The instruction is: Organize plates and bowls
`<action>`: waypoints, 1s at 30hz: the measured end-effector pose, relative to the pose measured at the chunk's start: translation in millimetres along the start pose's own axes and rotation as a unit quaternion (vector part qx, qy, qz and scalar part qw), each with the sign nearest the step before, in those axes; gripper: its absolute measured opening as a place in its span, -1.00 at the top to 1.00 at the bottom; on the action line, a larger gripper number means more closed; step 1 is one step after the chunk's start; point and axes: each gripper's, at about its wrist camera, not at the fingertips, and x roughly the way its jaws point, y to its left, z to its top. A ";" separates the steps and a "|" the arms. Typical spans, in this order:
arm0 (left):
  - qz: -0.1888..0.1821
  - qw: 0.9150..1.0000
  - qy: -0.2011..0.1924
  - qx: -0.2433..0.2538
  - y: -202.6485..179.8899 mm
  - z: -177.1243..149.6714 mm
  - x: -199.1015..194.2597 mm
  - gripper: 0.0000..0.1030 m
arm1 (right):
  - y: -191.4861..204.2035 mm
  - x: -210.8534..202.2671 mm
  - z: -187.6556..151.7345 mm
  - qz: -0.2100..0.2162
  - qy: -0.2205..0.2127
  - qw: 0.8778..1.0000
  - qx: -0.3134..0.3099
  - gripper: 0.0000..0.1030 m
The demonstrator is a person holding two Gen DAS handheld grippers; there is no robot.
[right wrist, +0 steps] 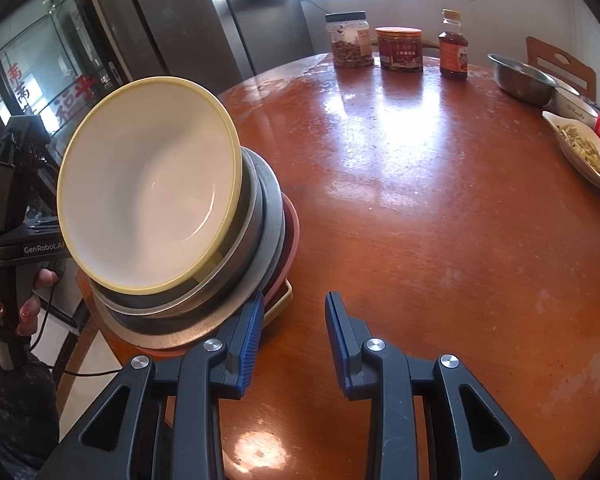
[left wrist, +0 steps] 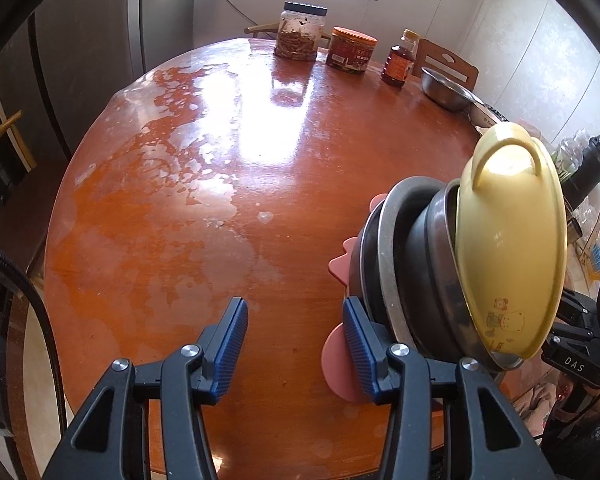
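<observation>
Left wrist view is showing the left gripper (left wrist: pixel 294 338) with its fingers spread over bare worktop (left wrist: pixel 228 184), nothing between them. A stack of plates and bowls (left wrist: pixel 412 264), topped by a yellow bowl (left wrist: pixel 512 240), is sitting just outside the right finger, seemingly touching it. Right wrist view is showing the right gripper (right wrist: pixel 294 330) with fingers parted and pinching nothing; the stack is lying just beyond its left finger, whose tip is meeting the lowest plates' rims.

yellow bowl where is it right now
The yellow bowl tops the stack of metal dishes at the table's near edge, left in the right wrist view and right in the left wrist view.
</observation>
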 end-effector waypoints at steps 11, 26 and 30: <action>0.006 1.000 0.005 0.021 -23.3 4.2 5.5 0.05 | -15.9 -9.9 -6.1 -0.008 -0.005 1.000 0.006 0.35; -0.002 0.999 0.012 0.039 -45.5 4.8 10.9 0.07 | -30.6 -22.6 -13.0 -0.018 -0.009 1.000 0.011 0.34; -0.014 0.999 0.017 0.027 -40.1 6.9 14.0 0.03 | -29.5 -23.7 -11.5 -0.025 -0.008 1.000 0.009 0.34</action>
